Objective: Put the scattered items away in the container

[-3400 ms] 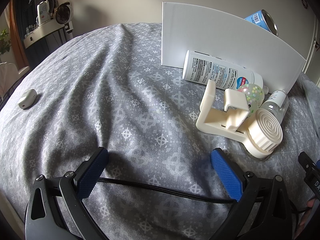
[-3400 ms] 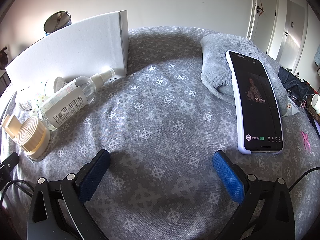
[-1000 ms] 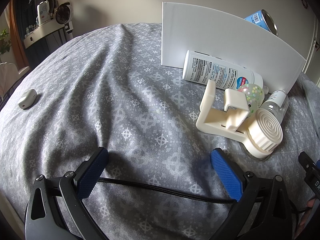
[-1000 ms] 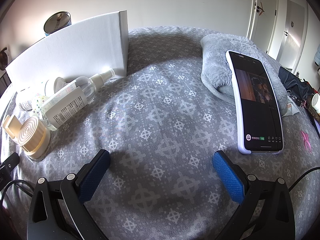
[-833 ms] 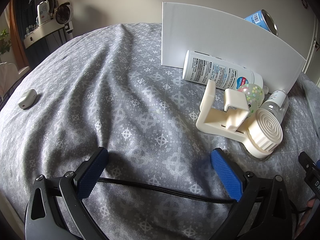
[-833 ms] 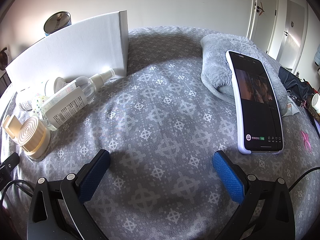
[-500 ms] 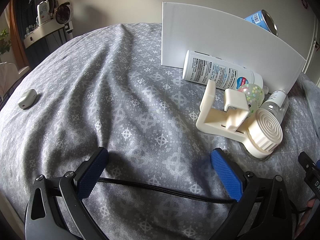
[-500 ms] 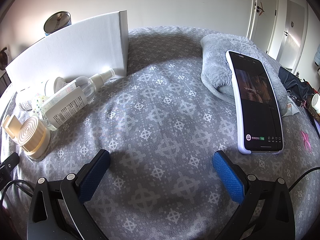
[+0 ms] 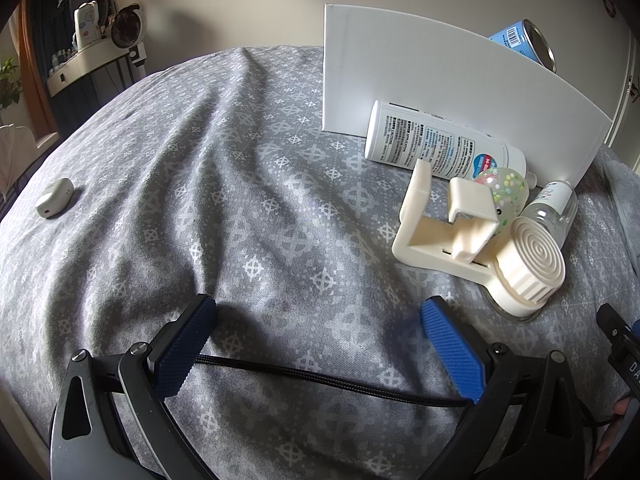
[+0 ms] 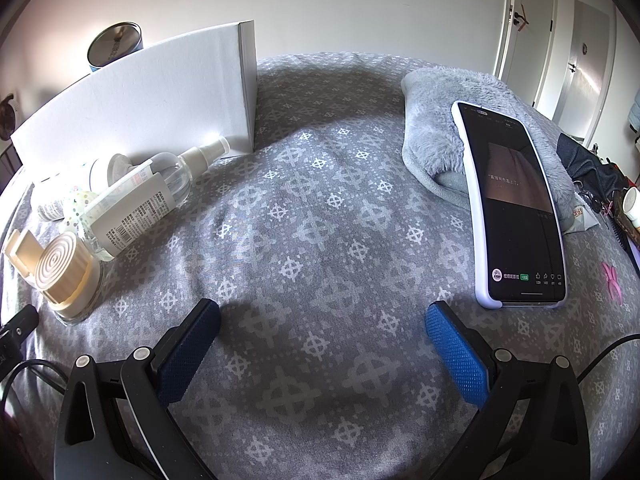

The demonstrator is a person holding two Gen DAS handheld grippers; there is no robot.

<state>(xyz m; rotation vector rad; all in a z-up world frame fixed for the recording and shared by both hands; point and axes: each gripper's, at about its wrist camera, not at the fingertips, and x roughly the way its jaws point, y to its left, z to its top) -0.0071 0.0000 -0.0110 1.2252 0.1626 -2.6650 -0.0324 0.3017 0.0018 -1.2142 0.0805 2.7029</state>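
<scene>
A white box (image 9: 440, 92) (image 10: 152, 96) stands on the grey patterned bedspread, with a blue tin (image 9: 524, 42) (image 10: 116, 44) showing above its wall. In front of it lie a white tube (image 9: 436, 142), a speckled ball (image 9: 502, 190), a clear spray bottle (image 10: 148, 200) (image 9: 554, 210) and a cream phone holder (image 9: 468, 240) with a ribbed round base (image 10: 62, 276). My left gripper (image 9: 316, 322) rests open low on the bed, the holder just ahead to its right. My right gripper (image 10: 322, 322) is open too, with the items far to its left.
A phone (image 10: 516, 204) with a lit screen leans on a fluffy grey blanket (image 10: 440, 136) at the right. A small white device (image 9: 54, 198) lies far left on the bed. A black cable (image 9: 320, 376) runs under the left gripper. Clutter sits at the right bed edge.
Only the picture on the phone screen has changed. Both grippers and all items stay where they were.
</scene>
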